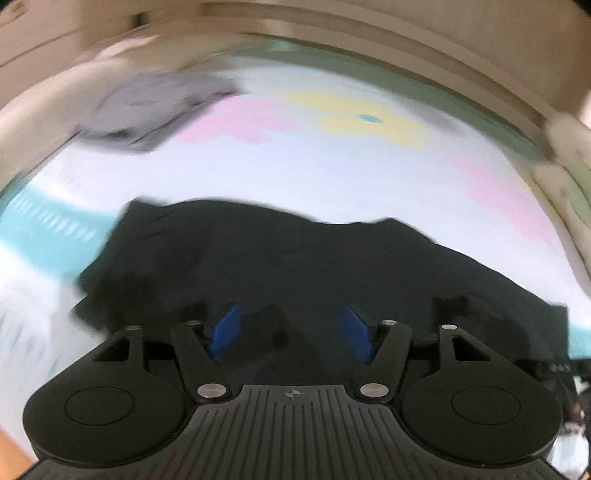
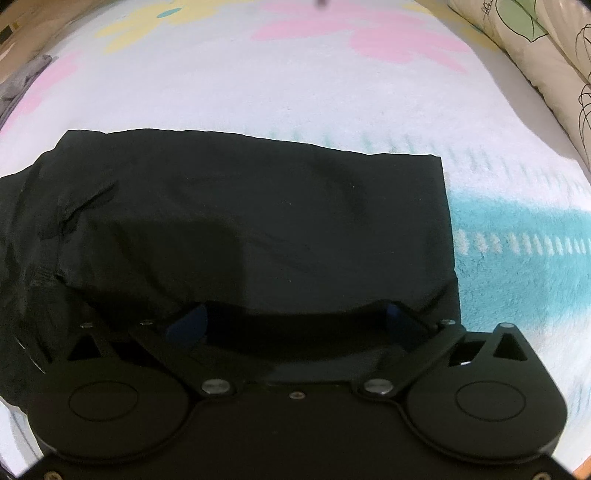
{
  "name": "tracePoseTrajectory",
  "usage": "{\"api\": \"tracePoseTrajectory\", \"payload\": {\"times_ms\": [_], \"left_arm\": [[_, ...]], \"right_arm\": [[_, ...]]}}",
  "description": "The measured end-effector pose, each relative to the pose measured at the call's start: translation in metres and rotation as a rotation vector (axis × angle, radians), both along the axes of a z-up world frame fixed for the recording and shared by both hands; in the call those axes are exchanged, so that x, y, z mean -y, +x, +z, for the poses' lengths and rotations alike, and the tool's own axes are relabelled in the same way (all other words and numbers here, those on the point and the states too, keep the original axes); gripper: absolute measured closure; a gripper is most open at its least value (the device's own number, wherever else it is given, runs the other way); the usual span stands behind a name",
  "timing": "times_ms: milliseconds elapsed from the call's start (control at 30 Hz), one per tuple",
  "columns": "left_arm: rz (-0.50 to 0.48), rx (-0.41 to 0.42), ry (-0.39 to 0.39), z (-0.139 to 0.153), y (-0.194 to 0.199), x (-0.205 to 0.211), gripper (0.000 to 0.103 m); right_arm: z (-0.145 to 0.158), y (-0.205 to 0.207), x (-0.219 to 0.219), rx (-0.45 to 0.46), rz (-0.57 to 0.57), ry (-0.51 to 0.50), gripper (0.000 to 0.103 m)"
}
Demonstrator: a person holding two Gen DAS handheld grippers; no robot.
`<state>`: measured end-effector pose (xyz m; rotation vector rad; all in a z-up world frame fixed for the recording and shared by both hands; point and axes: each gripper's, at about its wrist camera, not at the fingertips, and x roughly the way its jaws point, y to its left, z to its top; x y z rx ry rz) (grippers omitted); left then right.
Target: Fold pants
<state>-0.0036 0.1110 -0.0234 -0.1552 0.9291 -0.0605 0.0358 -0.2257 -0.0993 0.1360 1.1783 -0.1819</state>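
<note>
The black pants (image 2: 258, 221) lie folded into a thick rectangle on a pastel blanket (image 2: 295, 92). In the right wrist view my right gripper (image 2: 295, 321) is open, its blue pads (image 2: 188, 323) spread wide at the near edge of the fold, cloth lying between them. In the left wrist view the pants (image 1: 277, 258) spread in front of my left gripper (image 1: 291, 328), which is open with its blue pads (image 1: 227, 328) just over the near edge. The left view is blurred by motion.
A grey garment (image 1: 155, 110) lies on the blanket at the far left, its edge also in the right wrist view (image 2: 22, 85). Patterned pillows (image 2: 535, 55) line the right side. A beige bed frame (image 1: 332, 26) runs behind.
</note>
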Motion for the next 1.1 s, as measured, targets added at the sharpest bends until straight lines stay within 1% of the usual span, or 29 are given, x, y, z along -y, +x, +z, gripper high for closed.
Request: {"api": "tracePoseTrajectory", "payload": {"times_ms": [100,167,333,433,500,567,600,667,800,900,967,1000,1033,1067,1100], "left_arm": [[0.113,-0.029,-0.019,-0.009,-0.008,-0.028,0.043],[0.167,-0.040,-0.030,-0.013,-0.013,-0.044,0.043],[0.246,-0.047,-0.061,-0.015,-0.016,-0.063,0.043],[0.268,-0.051,-0.114,-0.020,-0.016,-0.072,0.043],[0.280,-0.062,-0.166,-0.027,-0.015,-0.079,0.042],[0.294,-0.084,-0.213,-0.036,-0.010,-0.084,0.037],[0.304,-0.090,-0.225,-0.039,-0.008,-0.086,0.037],[0.330,-0.097,-0.236,-0.044,-0.009,-0.090,0.037],[0.348,-0.080,-0.264,-0.036,-0.021,-0.095,0.037],[0.367,-0.055,-0.226,-0.030,-0.025,-0.100,0.035],[0.374,-0.062,-0.214,-0.034,-0.024,-0.102,0.033],[0.373,-0.077,-0.231,-0.038,-0.022,-0.103,0.033],[0.367,-0.102,-0.265,-0.044,-0.019,-0.103,0.032],[0.363,-0.111,-0.281,-0.048,-0.016,-0.102,0.026],[0.362,-0.095,-0.275,-0.048,-0.015,-0.100,0.024]], "right_arm": [[0.000,-0.001,0.000,0.003,-0.003,-0.002,0.000],[0.004,-0.002,0.000,0.007,-0.008,-0.004,0.000],[0.007,-0.008,0.002,0.007,-0.012,-0.004,0.000],[0.007,-0.007,0.003,0.004,-0.010,-0.002,0.000],[0.007,-0.007,0.003,0.006,-0.010,-0.002,0.000],[0.006,-0.007,0.004,0.007,-0.008,-0.001,0.000],[0.006,-0.007,0.004,0.008,-0.006,-0.001,0.000],[0.006,-0.008,0.005,0.009,-0.002,-0.001,0.000],[0.006,-0.009,0.006,0.008,-0.003,0.001,0.000],[0.006,-0.007,0.006,0.002,-0.007,0.002,0.000],[0.006,-0.005,0.005,-0.002,-0.013,0.003,0.000],[0.006,-0.004,0.004,-0.004,-0.014,0.003,0.000],[0.006,-0.003,0.004,-0.006,-0.015,0.004,0.000],[0.006,-0.002,0.004,-0.008,-0.014,0.005,0.000],[0.006,-0.001,0.004,-0.009,-0.012,0.007,0.000]]}}
